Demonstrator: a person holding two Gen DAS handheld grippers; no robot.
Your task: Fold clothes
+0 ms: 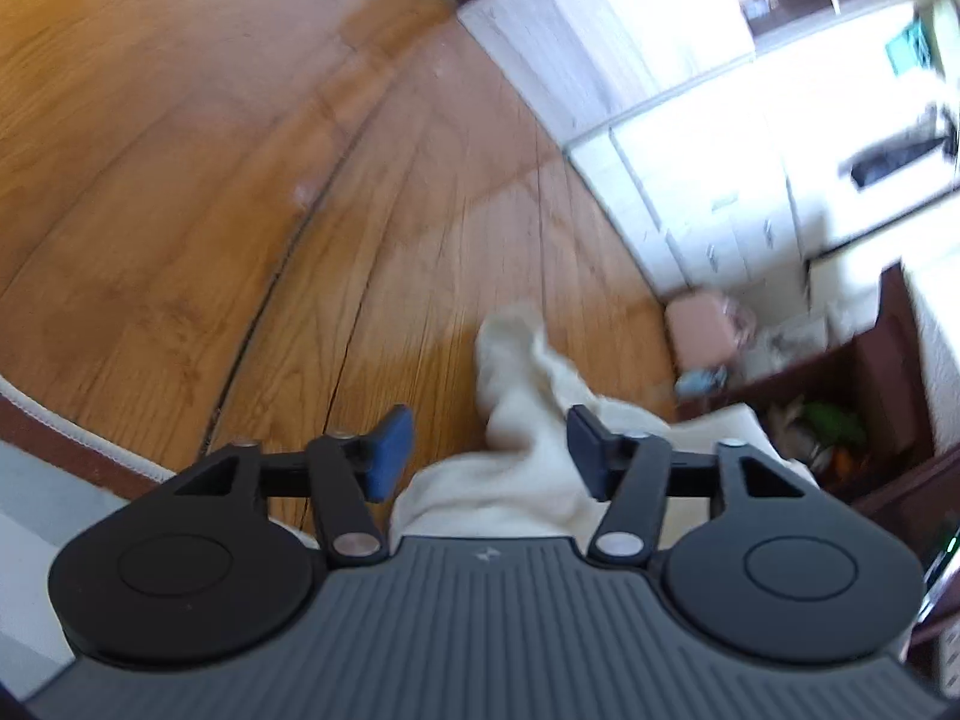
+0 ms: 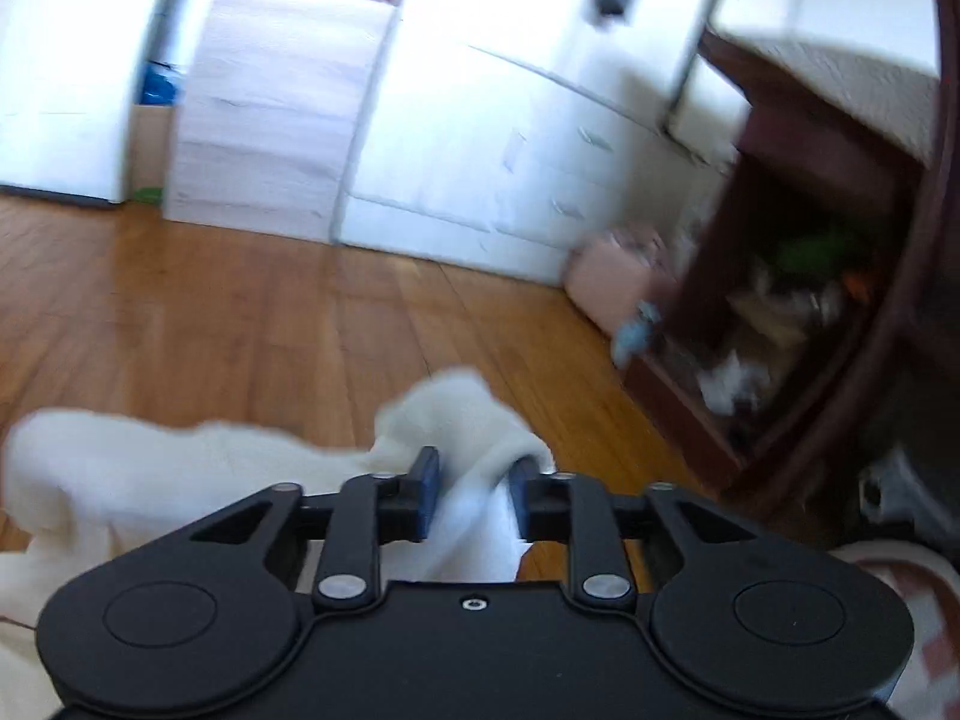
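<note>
- Right claw (image 2: 474, 495) clamped on a bunched fold of the cream garment (image 2: 180, 468); the rest trails off to 9 o'clock above the wood floor (image 2: 240, 312).
- Left claw (image 1: 489, 453) stands apart, the cloth lying loose between its pads.
- Both views blurred.
- Risk: with one pinch only, the hanging bulk could slip free or drag crooked.

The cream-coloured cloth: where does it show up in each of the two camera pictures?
Left wrist view: the cream cloth lies bottom centre, running between the open left claw.
Right wrist view: it spreads across the lower left, a bunch pinched in the right claw.
Shared landmark: the pink box by the white drawers.
</note>
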